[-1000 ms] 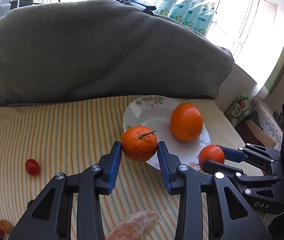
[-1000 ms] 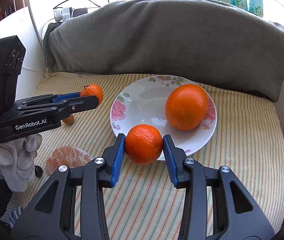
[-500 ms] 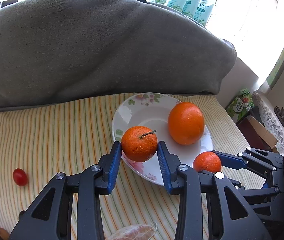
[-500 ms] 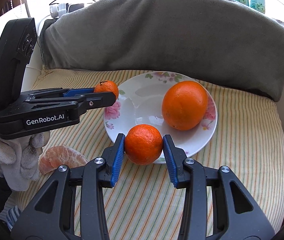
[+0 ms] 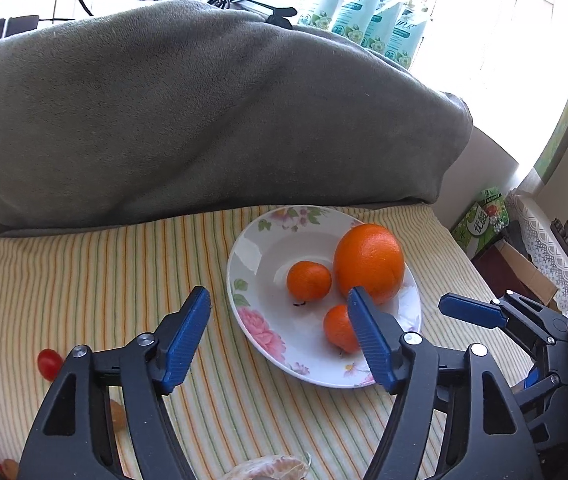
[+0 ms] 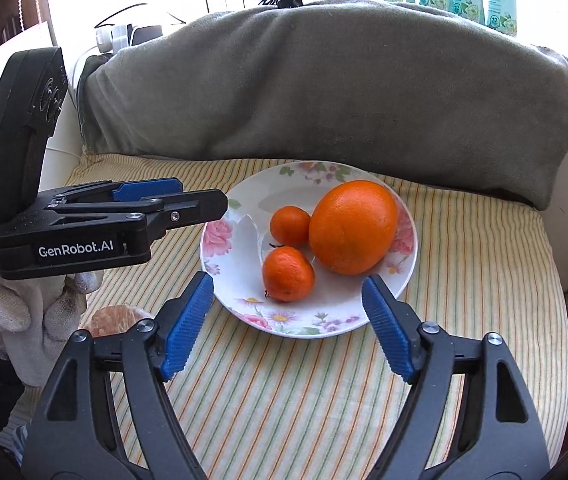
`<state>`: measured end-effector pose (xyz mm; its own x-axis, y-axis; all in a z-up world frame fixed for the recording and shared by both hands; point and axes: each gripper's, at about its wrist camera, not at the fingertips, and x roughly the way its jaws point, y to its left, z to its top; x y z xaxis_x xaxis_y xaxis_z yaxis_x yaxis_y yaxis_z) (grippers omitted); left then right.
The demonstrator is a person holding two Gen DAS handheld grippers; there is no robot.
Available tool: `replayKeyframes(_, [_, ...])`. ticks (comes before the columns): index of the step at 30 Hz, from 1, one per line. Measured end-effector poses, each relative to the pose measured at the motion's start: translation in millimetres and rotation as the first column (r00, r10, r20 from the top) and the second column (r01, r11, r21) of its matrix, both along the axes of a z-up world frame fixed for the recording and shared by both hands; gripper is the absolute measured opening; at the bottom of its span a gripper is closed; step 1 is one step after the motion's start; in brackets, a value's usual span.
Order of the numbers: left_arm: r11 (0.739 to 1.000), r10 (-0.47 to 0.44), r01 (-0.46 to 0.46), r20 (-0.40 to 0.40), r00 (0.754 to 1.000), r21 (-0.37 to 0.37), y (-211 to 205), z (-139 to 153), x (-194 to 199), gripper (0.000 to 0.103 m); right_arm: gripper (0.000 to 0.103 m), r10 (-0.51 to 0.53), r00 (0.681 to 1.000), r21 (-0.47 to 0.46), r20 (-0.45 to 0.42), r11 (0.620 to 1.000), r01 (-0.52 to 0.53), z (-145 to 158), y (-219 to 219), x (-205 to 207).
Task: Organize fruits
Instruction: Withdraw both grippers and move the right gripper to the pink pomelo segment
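Three fruits sit on the flowered plate point(image 6: 403, 236) just ahead of your tongs: a big orange point(image 6: 352, 226) at the far right, one small mandarin point(image 6: 289, 226) touching its left side, and another mandarin point(image 6: 287, 274) nearest the right tongs point(image 6: 287, 320). Both pairs are opening and grip nothing; the left tongs point(image 5: 278, 334) spread over the plate's near left rim, with no fruit between their pads.

Left of the left tongs a cherry tomato point(image 5: 49, 364) lies loose on the striped cloth point(image 5: 104, 272); below and behind those tongs lies a peeled citrus piece point(image 5: 272, 470). You should judge the tomato light, smooth and easily burst, so take it across its middle with a gentle squeeze. The peeled piece is likely soft and will probably tear; pinch it by its broad sides.

Your surface looks like a padded seat or bed under cloth, not a hard counter, so round fruit may roll. A grey blanket point(image 5: 204, 120) banks up beyond the plate, with bright windows behind.
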<state>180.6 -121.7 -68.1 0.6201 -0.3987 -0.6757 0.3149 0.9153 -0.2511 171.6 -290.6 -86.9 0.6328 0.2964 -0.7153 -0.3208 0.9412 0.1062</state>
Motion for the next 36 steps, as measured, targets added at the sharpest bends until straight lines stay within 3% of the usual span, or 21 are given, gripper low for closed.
replayKeyframes(4, [1.000, 0.009, -0.009, -0.005, 1.000, -0.002, 3.2, 1.5, -0.6, 0.077, 0.091, 0.002, 1.000, -0.006, 0.009, 1.000, -0.001, 0.7, 0.0, -3.6])
replayKeyframes(12, [1.000, 0.012, -0.012, 0.004, 1.000, 0.004, 0.2, 5.0, -3.2, 0.077, 0.091, 0.021, 1.000, -0.025, 0.008, 0.999, -0.021, 1.3, 8.2, -6.4])
replayKeyframes(20, [0.999, 0.032, -0.032, 0.031, 0.999, -0.010, 15.0, 15.0, -15.5, 0.077, 0.091, 0.021, 1.000, 0.016, 0.007, 1.000, -0.021, 6.6, 7.2, -11.3])
replayKeyframes(36, [0.993, 0.116, -0.114, 0.069, 0.991, -0.040, 89.5, 29.0, -67.5, 0.077, 0.091, 0.116, 0.993, 0.082, -0.002, 0.990, -0.116, 11.0, 32.6, -35.9])
